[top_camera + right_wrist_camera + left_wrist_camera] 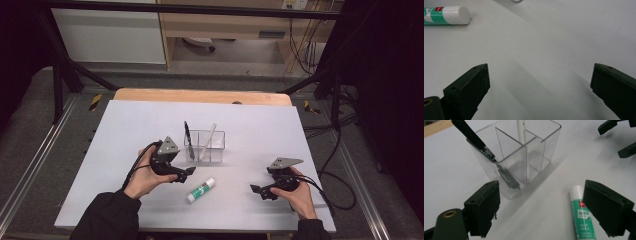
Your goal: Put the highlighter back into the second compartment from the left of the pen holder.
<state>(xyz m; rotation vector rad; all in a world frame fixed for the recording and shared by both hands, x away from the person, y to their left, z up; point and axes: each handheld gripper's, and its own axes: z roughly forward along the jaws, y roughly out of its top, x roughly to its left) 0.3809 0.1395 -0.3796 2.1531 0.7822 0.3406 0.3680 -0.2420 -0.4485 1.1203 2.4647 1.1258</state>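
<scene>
Glue stick lying flat on white table, between both grippers, touching neither, cap pointing toward clear divided holder. Holder standing just beyond, black pen and white pen leaning inside separate compartments. Left gripper hovering just left of glue stick, released, nothing between jaws. Right gripper sitting well right, gaping wide over bare table. Front table edge near; open surface lying all around.

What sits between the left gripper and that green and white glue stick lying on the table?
Nothing visible. The green and white glue stick lies on bare white table just beside the open left gripper; the clear plastic organizer box stands farther off.
</scene>
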